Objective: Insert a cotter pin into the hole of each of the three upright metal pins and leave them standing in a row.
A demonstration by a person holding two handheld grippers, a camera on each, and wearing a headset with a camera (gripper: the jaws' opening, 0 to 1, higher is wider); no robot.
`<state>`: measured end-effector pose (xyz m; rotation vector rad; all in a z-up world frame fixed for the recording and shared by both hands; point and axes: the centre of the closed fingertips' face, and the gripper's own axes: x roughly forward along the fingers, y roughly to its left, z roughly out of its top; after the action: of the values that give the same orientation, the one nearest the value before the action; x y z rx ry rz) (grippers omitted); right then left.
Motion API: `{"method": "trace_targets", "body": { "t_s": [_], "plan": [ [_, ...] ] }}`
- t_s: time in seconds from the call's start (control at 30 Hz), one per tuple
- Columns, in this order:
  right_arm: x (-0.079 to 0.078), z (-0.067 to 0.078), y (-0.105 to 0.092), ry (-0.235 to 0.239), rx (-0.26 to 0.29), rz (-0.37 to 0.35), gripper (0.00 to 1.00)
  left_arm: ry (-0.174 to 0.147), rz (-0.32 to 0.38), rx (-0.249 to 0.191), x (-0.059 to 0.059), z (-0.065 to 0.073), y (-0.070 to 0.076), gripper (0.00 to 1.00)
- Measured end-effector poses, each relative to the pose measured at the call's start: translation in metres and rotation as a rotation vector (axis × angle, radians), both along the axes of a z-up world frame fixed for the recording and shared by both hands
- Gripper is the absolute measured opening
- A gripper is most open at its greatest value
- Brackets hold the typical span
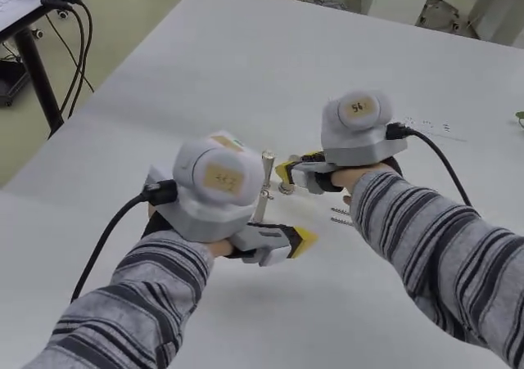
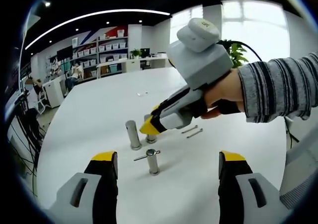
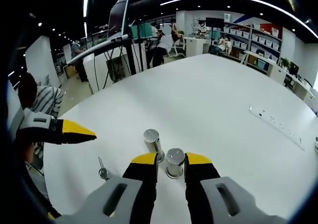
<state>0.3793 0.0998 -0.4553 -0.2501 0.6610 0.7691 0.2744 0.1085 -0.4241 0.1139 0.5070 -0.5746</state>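
Right gripper (image 3: 171, 159) is clamped on one upright metal pin (image 3: 175, 165); left gripper (image 2: 168, 157) hangs wide open.

The left's jaws are spread far apart, and the finished pin (image 2: 152, 162) stands between them touching neither, with a cotter pin (image 2: 141, 158) poking sideways through its hole. The bare pin (image 2: 133, 134) stands just beside the held one. Two loose cotter pins (image 2: 192, 131) lie on the white table (image 2: 99, 110) near the right gripper's tips, which crowd the row from that side. It's an open office behind, with shelves (image 2: 99, 50) and a plant (image 2: 239, 55).

Head view looks down; gripper views face each other across the pins (image 2: 133, 134)
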Motion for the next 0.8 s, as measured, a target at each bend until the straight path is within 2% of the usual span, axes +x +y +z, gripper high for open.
{"method": "trace_targets", "body": {
  "t_s": [0.17, 0.33, 0.43, 0.6, 0.8],
  "plan": [
    [0.001, -0.001, -0.002, -0.004, 0.001, -0.002, 0.09, 0.010, -0.001, 0.001, 0.000, -0.003, -0.001, 0.83],
    [-0.004, 0.001, -0.004, 0.017, 0.002, 0.000, 0.09, 0.021, -0.007, -0.001, 0.000, -0.005, -0.004, 0.83],
    [-0.010, 0.002, -0.008, 0.009, -0.021, 0.016, 0.09, 0.020, -0.010, -0.001, 0.000, -0.005, -0.004, 0.83],
    [-0.019, 0.008, -0.015, 0.000, -0.017, 0.015, 0.09, 0.013, -0.008, -0.010, 0.000, -0.001, -0.004, 0.85],
    [-0.033, 0.012, -0.026, -0.004, -0.032, 0.039, 0.09, 0.002, -0.022, -0.018, -0.006, 0.005, -0.007, 0.89]
  ]
}}
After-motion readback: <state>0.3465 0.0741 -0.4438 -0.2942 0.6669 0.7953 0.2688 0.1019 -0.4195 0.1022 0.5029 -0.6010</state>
